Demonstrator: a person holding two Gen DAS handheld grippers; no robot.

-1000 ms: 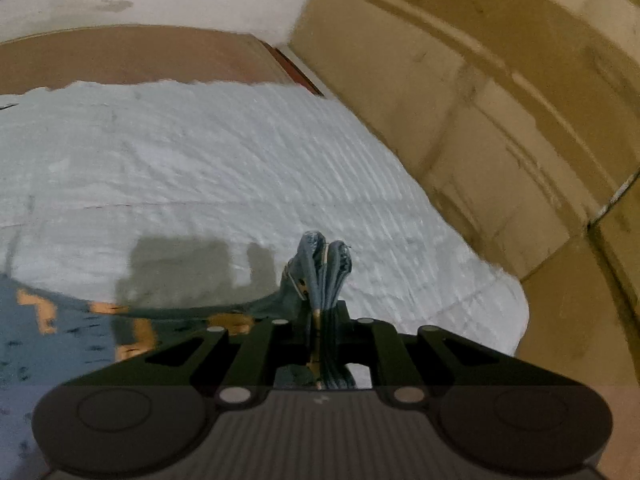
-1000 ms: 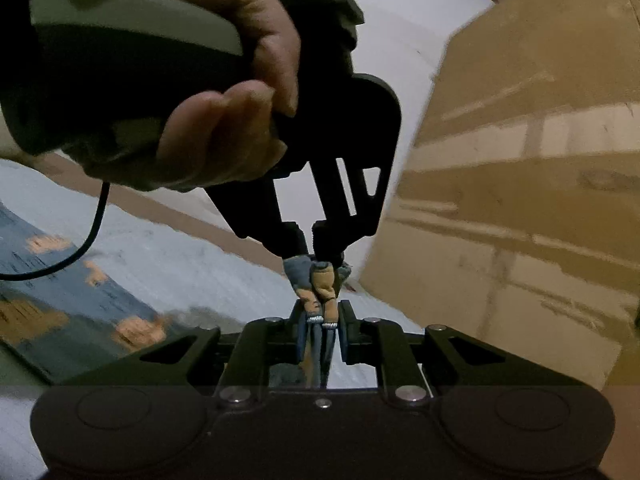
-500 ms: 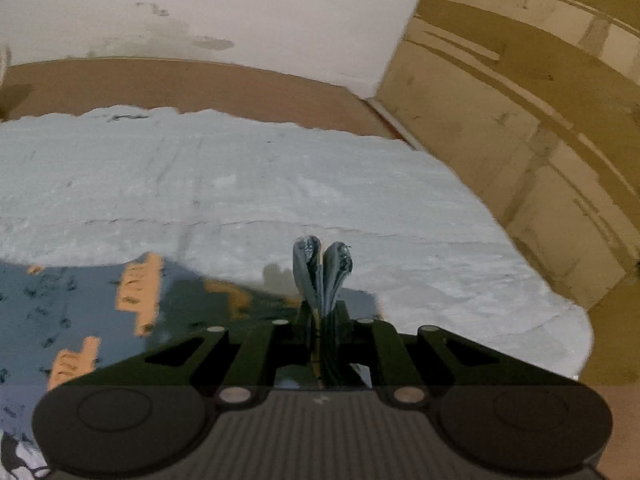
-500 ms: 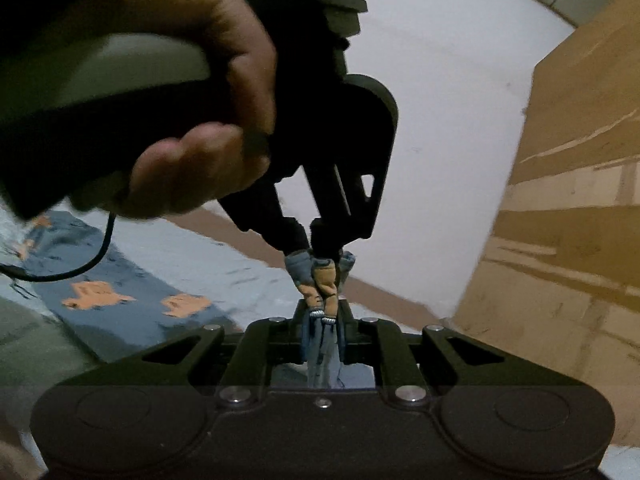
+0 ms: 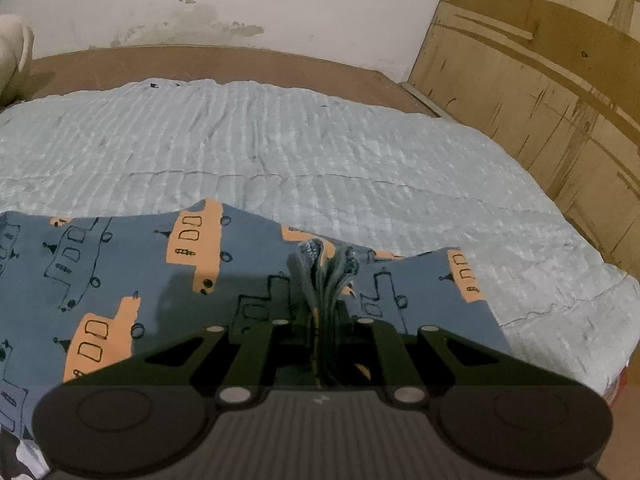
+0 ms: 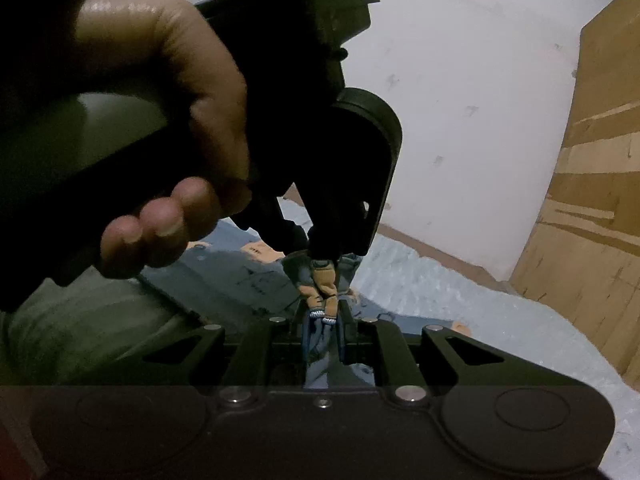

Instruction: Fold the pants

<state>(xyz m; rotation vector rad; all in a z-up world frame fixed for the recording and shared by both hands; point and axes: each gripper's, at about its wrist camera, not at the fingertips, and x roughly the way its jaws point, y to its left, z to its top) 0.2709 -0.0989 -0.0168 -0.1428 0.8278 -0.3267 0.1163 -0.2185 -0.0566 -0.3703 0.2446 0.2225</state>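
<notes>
The pants [image 5: 132,280] are blue with orange boat prints and lie on a pale blue quilt [image 5: 280,144]. My left gripper [image 5: 326,280] is shut on a bunched edge of the pants, low over the fabric. My right gripper [image 6: 322,304] is shut on another bunched edge of the pants [image 6: 240,276]. In the right wrist view the left gripper [image 6: 320,246] and the hand [image 6: 160,120] holding it are just ahead, their fingertips almost touching the right one's.
The quilt covers a brown wooden bed base [image 5: 240,64]. A stained white wall [image 5: 240,0] stands behind it. A plywood panel [image 5: 540,80] rises along the right edge of the bed. A pale object [image 5: 14,52] sits at the far left.
Both grippers have swung with the held edges over the spread pants and lowered. In the left wrist view the pants now fill the foreground where bare quilt showed before.
</notes>
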